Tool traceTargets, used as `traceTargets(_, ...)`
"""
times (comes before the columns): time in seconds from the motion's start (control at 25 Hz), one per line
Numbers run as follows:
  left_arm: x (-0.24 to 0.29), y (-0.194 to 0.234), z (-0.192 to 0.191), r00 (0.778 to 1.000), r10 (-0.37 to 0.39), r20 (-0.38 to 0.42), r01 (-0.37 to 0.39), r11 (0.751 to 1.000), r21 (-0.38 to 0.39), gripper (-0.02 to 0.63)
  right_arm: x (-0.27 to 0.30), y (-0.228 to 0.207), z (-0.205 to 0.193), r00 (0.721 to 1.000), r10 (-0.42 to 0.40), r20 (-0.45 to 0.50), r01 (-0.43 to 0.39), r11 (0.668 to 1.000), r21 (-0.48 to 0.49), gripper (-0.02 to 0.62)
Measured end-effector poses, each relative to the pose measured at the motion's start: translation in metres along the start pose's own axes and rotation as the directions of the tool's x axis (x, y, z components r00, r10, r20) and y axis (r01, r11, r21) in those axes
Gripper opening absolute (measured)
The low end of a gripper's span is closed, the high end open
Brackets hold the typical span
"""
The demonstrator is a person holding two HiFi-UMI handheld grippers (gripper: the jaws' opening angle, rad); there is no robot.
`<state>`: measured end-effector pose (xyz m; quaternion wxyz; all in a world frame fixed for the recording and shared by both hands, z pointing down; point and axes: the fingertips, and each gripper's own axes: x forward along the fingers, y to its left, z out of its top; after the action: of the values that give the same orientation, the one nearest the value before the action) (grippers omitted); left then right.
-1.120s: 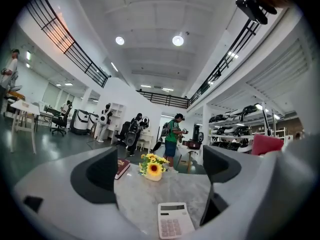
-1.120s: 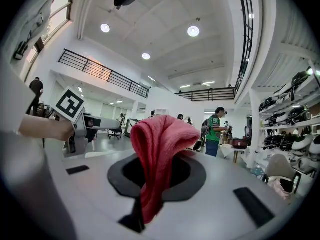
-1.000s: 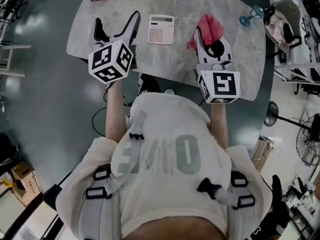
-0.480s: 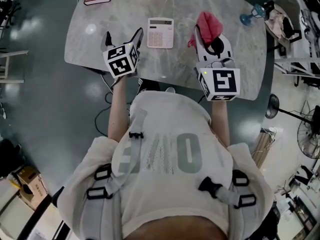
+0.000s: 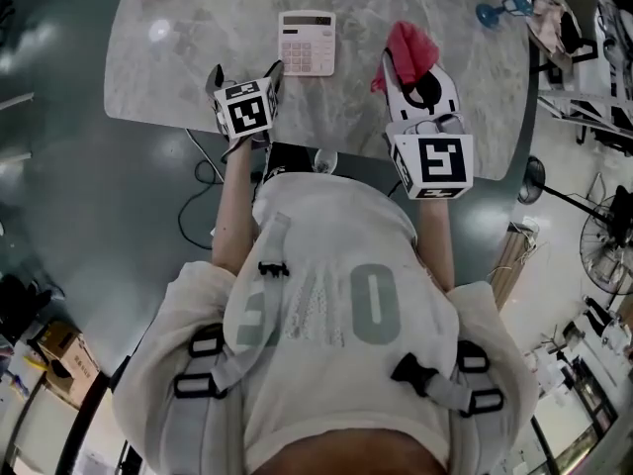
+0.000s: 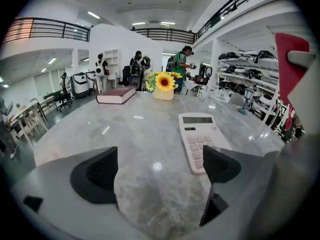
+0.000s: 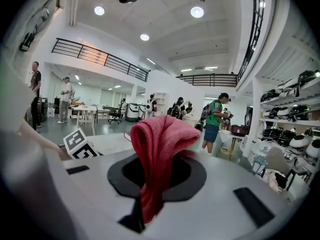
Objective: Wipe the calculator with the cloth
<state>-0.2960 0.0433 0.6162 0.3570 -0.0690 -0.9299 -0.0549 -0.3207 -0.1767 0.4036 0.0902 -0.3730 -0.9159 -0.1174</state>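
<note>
Calculator (image 6: 199,136) — sunflower (image 6: 165,82) beyond, left gripper view

Noted white rectangular calculator (image 5: 307,43) lying flat on grey marble tabletop (image 5: 158,77), just beyond left gripper (image 5: 245,72) (jaws apart). Saw crumpled red cloth (image 5: 407,47) pinched in right gripper (image 5: 408,67), apart from calculator.

bare table (image 5: 163,67) left of calculator (image 5: 307,43), book (image 6: 116,95) at far corner

Overhead plus low views; shared calculator (image 5: 307,44)
</note>
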Motion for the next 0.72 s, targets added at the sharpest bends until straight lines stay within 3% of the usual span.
traceTargets(0.28, 0.024, 0.005, -0.026, 0.996, 0.016, -0.093, -0.017, 1.0, -0.013, 0.512, 0.005, -0.008, -0.022, 0.998, -0.015, -0.056, 0.016, 1.0, 0.018, 0.058)
traceTargets(0.72, 0.03, 0.009, -0.033, 0.986, -0.056, -0.155, 0.041, 0.994, -0.099, 0.525, 0.025, -0.002, -0.028, 0.995, 0.023, -0.093, -0.024, 1.0, -0.014, 0.058)
